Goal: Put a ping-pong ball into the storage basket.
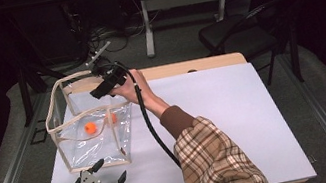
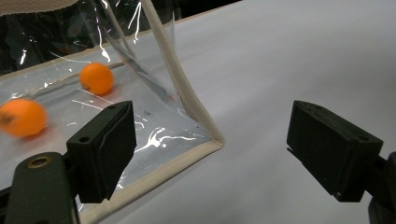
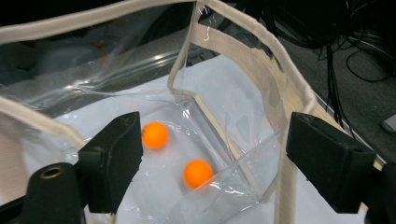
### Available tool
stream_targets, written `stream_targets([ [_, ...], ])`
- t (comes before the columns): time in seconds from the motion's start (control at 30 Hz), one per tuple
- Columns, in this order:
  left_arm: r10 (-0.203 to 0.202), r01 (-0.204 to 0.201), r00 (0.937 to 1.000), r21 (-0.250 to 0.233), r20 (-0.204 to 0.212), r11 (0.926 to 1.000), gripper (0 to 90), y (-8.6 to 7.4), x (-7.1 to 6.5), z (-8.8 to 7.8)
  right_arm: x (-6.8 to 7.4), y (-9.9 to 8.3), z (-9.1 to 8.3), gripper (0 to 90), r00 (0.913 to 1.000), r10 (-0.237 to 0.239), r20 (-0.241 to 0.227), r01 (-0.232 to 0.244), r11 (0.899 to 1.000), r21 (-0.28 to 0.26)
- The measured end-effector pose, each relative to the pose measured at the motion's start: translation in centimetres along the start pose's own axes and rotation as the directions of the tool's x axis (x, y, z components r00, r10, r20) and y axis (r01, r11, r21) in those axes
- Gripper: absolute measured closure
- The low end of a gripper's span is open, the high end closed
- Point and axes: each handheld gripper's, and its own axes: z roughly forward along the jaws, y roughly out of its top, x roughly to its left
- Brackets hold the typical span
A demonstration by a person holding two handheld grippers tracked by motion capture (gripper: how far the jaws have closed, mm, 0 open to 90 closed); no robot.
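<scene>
A clear plastic bag with a cream fabric rim (image 1: 56,96) stands open at the table's left. Two orange balls lie on its floor, one (image 1: 90,128) nearer the middle and one (image 1: 112,117) by the right wall. My right gripper (image 1: 102,89) hovers over the bag's far right rim, jaws open, nothing between them. In the right gripper view the gripper (image 3: 215,158) looks down past the rim (image 3: 280,65) at both balls (image 3: 155,135) (image 3: 198,172). My left gripper (image 1: 110,171) rests open near the bag's front corner (image 2: 205,144). The balls (image 2: 96,78) (image 2: 21,116) show through the wall.
The white table top (image 1: 215,112) stretches wide to the right of the bag. A dark chair (image 1: 237,32) and a second desk's legs (image 1: 147,28) stand beyond the far edge. A black cable (image 1: 149,124) trails from the right gripper along the sleeve.
</scene>
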Motion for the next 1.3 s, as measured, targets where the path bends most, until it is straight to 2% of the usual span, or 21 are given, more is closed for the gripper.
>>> stream_targets([
  [0.13, 0.008, -0.008, 0.9999, 0.003, 0.007, 1.0, 15.9, 0.1, -0.2, 0.2, -0.3, -0.3, -2.2, 13.3, 0.9999, 0.009, -0.011, -0.009, 1.0, -0.029],
  [0.23, 0.013, -0.013, 0.9999, 0.004, 0.008, 0.9999, 15.9, 0.1, -0.3, 0.2, -0.4, -0.9, -3.9, 11.3, 1.0, 0.002, -0.008, -0.003, 1.0, -0.028],
  [0.47, 0.019, -0.019, 0.9998, 0.007, 0.006, 0.9998, 15.9, 0.1, -0.4, 0.2, -1.0, -2.7, -6.2, 9.5, 0.9999, 0.012, 0.007, -0.012, 1.0, -0.025],
  [0.97, 0.024, -0.024, 0.9996, 0.002, -0.013, 0.9997, 15.9, 0.2, -0.4, 0.1, -2.3, -8.4, -9.3, 4.5, 0.9982, 0.039, 0.046, -0.039, 0.999, -0.01],
  [1.3, 0.025, -0.025, 0.9996, 0.0, -0.013, 0.9997, 15.9, 0.2, -0.4, 0.1, -2.0, -12.0, -10.3, 2.4, 0.9972, 0.046, 0.06, -0.047, 0.999, 0.018],
])
